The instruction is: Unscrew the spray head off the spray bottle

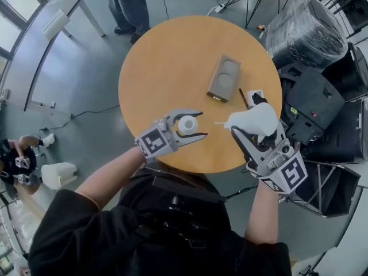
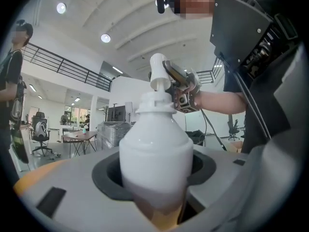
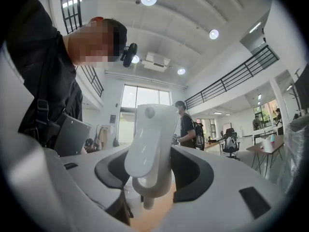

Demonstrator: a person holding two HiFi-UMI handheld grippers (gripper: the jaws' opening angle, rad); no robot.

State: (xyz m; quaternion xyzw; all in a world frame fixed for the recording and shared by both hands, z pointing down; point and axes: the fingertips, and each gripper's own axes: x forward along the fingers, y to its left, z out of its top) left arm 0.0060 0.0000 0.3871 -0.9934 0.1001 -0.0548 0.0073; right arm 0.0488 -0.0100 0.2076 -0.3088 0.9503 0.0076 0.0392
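Observation:
In the head view the white spray bottle [image 1: 187,123] stands upright over the near part of the round wooden table [image 1: 167,62], its bare neck open at the top. My left gripper [image 1: 203,124] is shut on its body. In the left gripper view the bottle [image 2: 155,153] fills the space between the jaws. The white spray head [image 1: 256,121] is off the bottle and to its right, with its thin tube [image 1: 221,123] pointing left. My right gripper [image 1: 250,132] is shut on it. In the right gripper view the spray head [image 3: 152,139] sits between the jaws.
A brown rectangular box [image 1: 224,77] lies on the table's far right, with a thin dark stick [image 1: 244,98] and a small white object [image 1: 255,96] beside it. Black cases [image 1: 322,108] and a wrapped bundle [image 1: 305,22] crowd the right. A person [image 1: 129,7] stands beyond the table.

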